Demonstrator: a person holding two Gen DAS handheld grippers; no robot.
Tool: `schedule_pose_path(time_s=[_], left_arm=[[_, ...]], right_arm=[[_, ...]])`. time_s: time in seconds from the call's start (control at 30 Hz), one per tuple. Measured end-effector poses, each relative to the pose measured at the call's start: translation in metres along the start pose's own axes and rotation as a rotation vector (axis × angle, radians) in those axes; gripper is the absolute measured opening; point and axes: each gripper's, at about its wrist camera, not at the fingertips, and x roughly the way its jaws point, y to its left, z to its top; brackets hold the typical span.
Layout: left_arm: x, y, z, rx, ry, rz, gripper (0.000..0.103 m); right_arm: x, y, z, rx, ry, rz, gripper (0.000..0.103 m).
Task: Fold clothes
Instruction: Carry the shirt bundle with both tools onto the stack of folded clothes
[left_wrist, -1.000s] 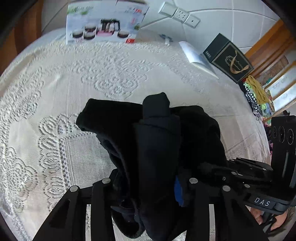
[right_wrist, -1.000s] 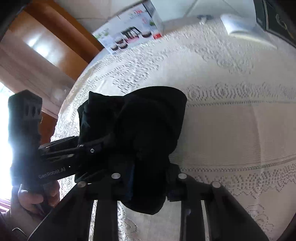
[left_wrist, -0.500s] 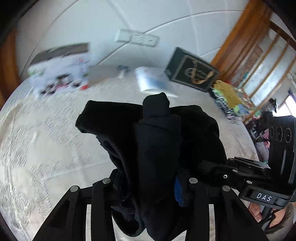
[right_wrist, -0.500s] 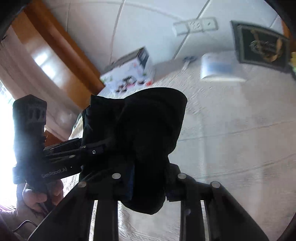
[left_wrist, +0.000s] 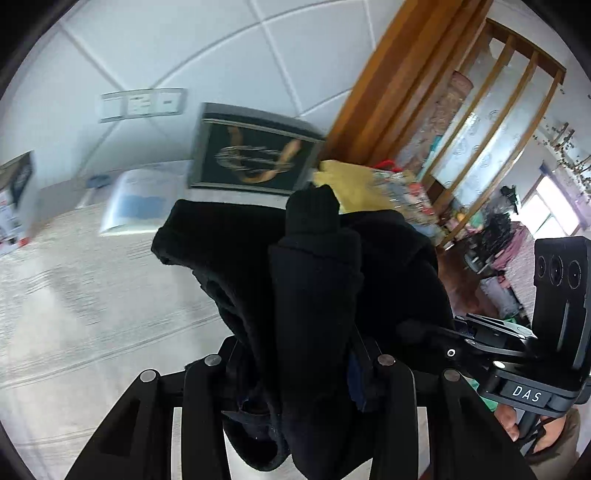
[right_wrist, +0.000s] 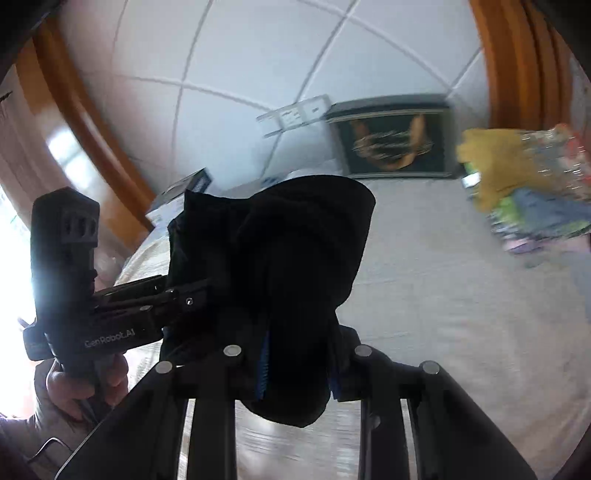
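White lace tablecloth (left_wrist: 92, 295) blurred; both tongs (left_wrist: 295, 363) (right_wrist: 295, 354) pinching bunched, apparently knit black garment (left_wrist: 314, 280).

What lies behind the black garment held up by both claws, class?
Behind the black garment stand a dark framed picture, a white tiled wall and a heap of colourful clothes. The table part directly behind it is covered.

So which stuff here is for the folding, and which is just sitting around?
For the folding:
black garment
left gripper, shut on it
right gripper, shut on it
pile of clothes

Just lying about:
dark box
white packet
wall sockets
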Motion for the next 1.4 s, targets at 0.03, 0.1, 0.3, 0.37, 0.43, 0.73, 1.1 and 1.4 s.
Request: schedule_pose_path(time_s=[0.03, 0.1, 0.3, 0.37, 0.43, 0.73, 1.1, 1.4], left_arm=[[0.010, -0.016, 0.008, 0.009, 0.001, -0.011, 0.041], [0.029, -0.046, 0.026, 0.031, 0.004, -0.039, 0.041], [0.097, -0.132, 0.094, 0.082, 0.003, -0.131, 0.041], [0.121, -0.153, 0.119, 0.074, 0.003, -0.142, 0.041], [0.152, -0.175, 0.151, 0.070, 0.001, -0.141, 0.041], [0.313, -0.212, 0.252, -0.026, 0.081, -0.060, 0.042], [0.440, -0.191, 0.243, 0.012, 0.188, 0.189, 0.081], [0.369, -0.225, 0.237, 0.141, 0.075, 0.332, 0.083]], right_arm=[[-0.009, -0.014, 0.006, 0.002, -0.005, -0.012, 0.024], [-0.029, -0.045, 0.019, 0.008, -0.018, -0.040, 0.024], [-0.076, -0.130, 0.071, 0.009, -0.061, -0.140, 0.024], [-0.086, -0.160, 0.097, 0.002, -0.063, -0.157, 0.024], [-0.091, -0.193, 0.126, -0.019, -0.061, -0.171, 0.024], [-0.041, -0.356, 0.227, -0.004, 0.053, -0.105, 0.024], [0.064, -0.475, 0.215, 0.131, 0.179, -0.016, 0.037], [0.025, -0.446, 0.212, 0.093, 0.088, -0.050, 0.059]])
